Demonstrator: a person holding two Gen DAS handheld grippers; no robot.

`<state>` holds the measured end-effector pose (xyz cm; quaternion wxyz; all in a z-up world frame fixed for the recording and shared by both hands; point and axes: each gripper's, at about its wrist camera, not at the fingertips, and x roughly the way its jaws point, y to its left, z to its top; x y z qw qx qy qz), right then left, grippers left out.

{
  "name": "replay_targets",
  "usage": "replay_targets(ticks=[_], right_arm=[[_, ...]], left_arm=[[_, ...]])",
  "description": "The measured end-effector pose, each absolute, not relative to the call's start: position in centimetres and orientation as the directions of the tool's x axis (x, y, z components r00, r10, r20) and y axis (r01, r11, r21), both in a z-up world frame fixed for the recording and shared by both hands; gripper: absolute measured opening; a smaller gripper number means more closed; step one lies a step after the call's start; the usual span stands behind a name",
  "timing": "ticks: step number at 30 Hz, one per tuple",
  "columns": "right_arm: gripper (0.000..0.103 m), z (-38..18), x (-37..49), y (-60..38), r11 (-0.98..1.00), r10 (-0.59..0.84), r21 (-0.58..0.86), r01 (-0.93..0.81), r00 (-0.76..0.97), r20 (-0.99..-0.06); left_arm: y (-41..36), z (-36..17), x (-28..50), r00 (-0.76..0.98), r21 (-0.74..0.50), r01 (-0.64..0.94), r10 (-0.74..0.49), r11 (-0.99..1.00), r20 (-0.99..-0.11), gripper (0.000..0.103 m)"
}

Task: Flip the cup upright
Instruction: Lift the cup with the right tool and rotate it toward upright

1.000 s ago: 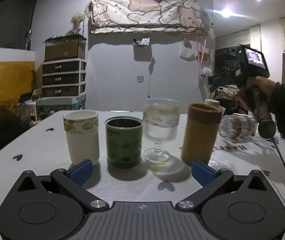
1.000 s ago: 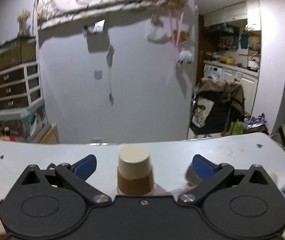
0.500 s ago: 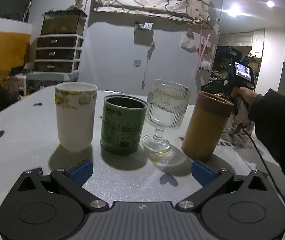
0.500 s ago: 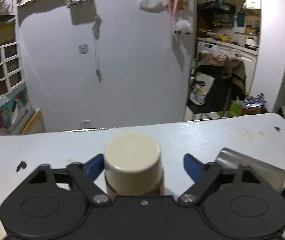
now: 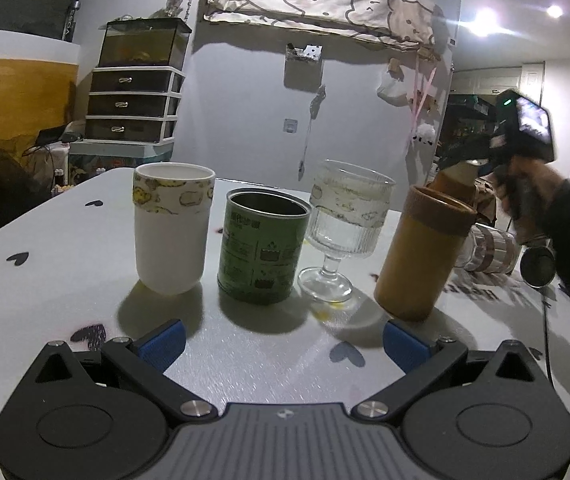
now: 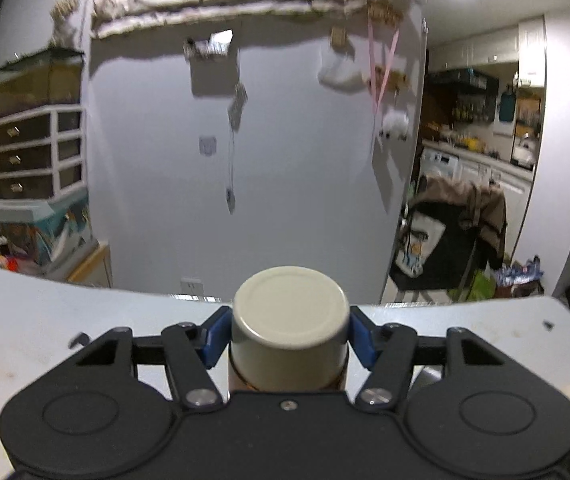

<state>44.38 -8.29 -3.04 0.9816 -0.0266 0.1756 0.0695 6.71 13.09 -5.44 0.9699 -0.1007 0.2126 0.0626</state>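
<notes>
White worktop (image 5: pixel 265 344), row of upright cups, one cup pinched upside down.

Left view: the left gripper (image 5: pixel 283 340) hangs spread and empty before the tall brown cup (image 5: pixel 421 252); a turning cup could knock it. Right view: the right gripper (image 6: pixel 289 338) pinches the cream-bottomed cup (image 6: pixel 289 320), base up, between its blue pads (image 6: pixel 215 338); a smooth wall may slip while turning.

green tin (image 5: pixel 263 246), cream-bottomed cup (image 6: pixel 289 334), blue-tipped tongs (image 5: pixel 283 344)

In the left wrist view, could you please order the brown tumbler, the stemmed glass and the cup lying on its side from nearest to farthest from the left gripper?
1. Brown tumbler, front right.
2. Stemmed glass, centre, slightly behind.
3. Cup lying on its side, far right.
</notes>
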Motion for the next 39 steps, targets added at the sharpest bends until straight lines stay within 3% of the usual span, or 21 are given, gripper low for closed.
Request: replay_targets(ticks=[12, 26, 30, 34, 36, 39], right_arm=[[0.062, 2.0, 27.8, -12.1, 0.933, 0.330, -0.029, -0.358, 0.886, -0.327], [0.062, -4.9, 13.2, -7.8, 0.745, 0.588, -0.002, -0.667, 0.658, -0.470], [0.062, -5.8, 11.3, -5.6, 0.681, 0.655, 0.023, -0.732, 0.595, -0.466], [0.062, -6.3, 10.0, -4.3, 0.630, 0.705, 0.045, -0.775, 0.547, -0.451], [0.062, -6.8, 9.6, -4.6, 0.625, 0.710, 0.055, -0.779, 0.538, -0.455], [0.062, -7.2, 8.7, -6.7, 0.627, 0.728, 0.089, -0.774, 0.542, -0.420]], left_arm=[[9.1, -4.9, 2.9, 0.921, -0.176, -0.082, 0.007, 0.981, -0.389, 0.103], [5.1, -5.9, -0.4, 0.909, -0.182, 0.019, -0.093, 0.983, -0.406, 0.103], [4.8, -6.7, 0.4, 0.896, -0.174, 0.007, -0.083, 0.985, -0.436, 0.103], [5.7, -7.8, 1.4, 0.866, -0.152, -0.095, 0.006, 0.984, -0.500, 0.103], [6.4, -8.1, 1.2, 0.860, -0.197, -0.067, -0.044, 0.978, -0.508, 0.103], [6.0, -8.2, 0.9, 0.857, -0.155, -0.065, -0.025, 0.986, -0.515, 0.103]])
